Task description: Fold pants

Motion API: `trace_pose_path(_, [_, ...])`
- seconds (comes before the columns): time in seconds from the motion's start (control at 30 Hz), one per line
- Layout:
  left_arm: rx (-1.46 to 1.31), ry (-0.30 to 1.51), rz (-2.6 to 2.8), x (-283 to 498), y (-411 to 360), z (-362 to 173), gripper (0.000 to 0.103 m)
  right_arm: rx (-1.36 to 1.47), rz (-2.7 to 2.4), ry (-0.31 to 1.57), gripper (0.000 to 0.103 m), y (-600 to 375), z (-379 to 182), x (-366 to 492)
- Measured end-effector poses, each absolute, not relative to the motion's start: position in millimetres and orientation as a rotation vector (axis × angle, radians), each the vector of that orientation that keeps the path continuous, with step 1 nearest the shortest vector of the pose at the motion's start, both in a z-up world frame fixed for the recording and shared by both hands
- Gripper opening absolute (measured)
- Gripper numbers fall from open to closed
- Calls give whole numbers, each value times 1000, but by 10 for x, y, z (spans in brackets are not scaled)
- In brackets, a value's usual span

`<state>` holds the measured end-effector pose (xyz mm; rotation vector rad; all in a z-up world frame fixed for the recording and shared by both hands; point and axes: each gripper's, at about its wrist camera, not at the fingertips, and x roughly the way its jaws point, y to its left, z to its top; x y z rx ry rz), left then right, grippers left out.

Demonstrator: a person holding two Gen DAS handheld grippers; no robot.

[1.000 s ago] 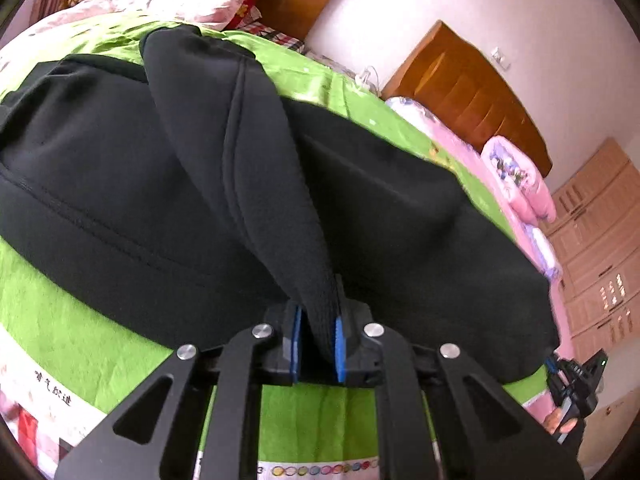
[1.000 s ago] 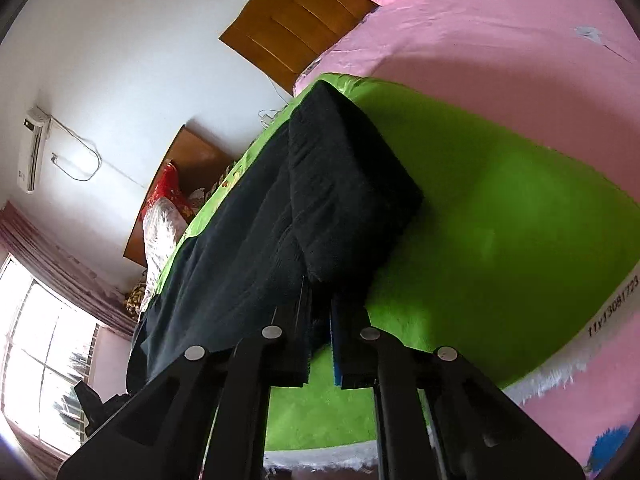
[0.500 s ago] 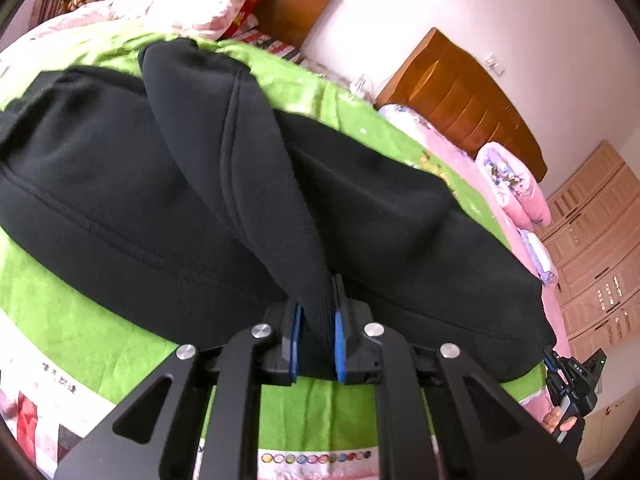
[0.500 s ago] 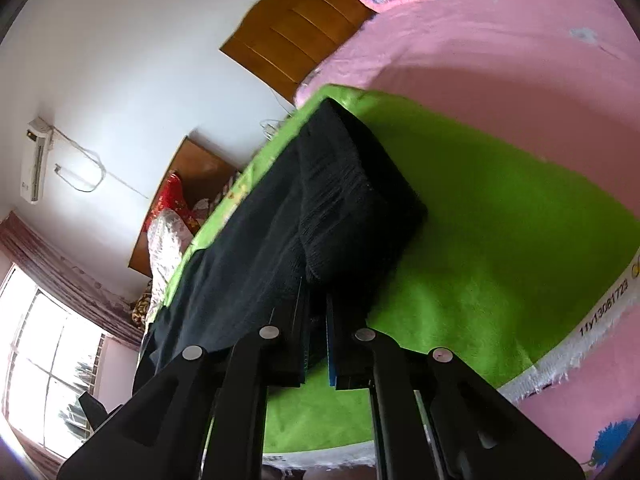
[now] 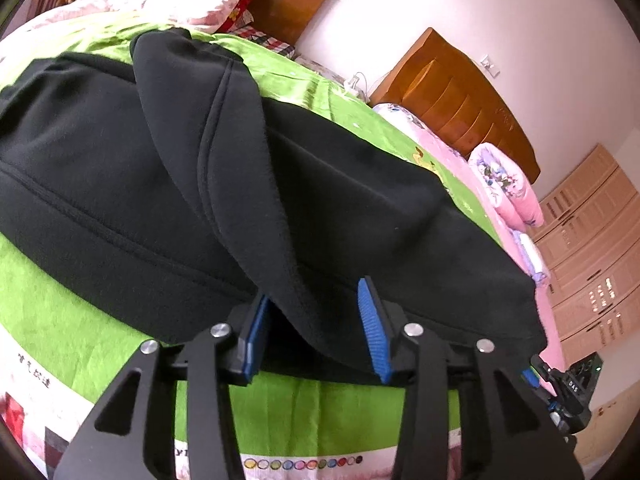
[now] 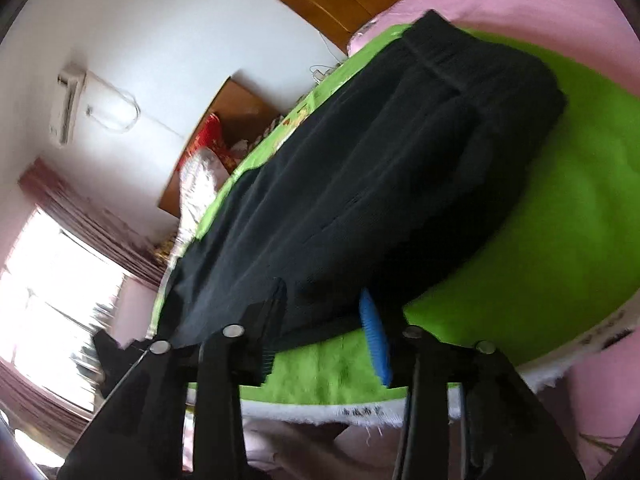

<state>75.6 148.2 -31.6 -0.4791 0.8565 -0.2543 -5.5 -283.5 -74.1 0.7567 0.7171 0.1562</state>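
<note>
Both the left gripper [image 5: 316,328] and right gripper [image 6: 326,328] stand spread wide, gripping nothing, at the near edge of the black pants [image 5: 120,168] lying on the green blanket [image 5: 60,312].

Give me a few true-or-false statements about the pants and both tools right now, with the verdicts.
1. The left tool is open. True.
2. The black pants lie on a green blanket. True.
3. The right tool is clamped shut on the fabric. False: its blue pads stand apart.
4. The pants are white. False: they are black.
5. A wooden headboard stands against the wall. True.
</note>
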Motion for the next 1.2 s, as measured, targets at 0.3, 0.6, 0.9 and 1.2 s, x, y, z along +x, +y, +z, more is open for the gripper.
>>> trace_pose_path(0.3, [-478, 816, -245, 685, 1560, -246, 12, 724, 109, 697, 6, -2906, -639, -241])
trace_pose_path(0.6, [-459, 841, -230, 738, 1541, -368, 15, 719, 96, 667, 4, -2905, -627, -278])
trace_pose_path(0.9, [-459, 843, -235, 738, 1545, -372, 15, 683, 66, 652, 4, -2839, -605, -357])
trace_pose_path(1.2, [-436, 851, -228, 750, 1537, -359, 17, 672, 64, 671, 3, -2802, -675, -330])
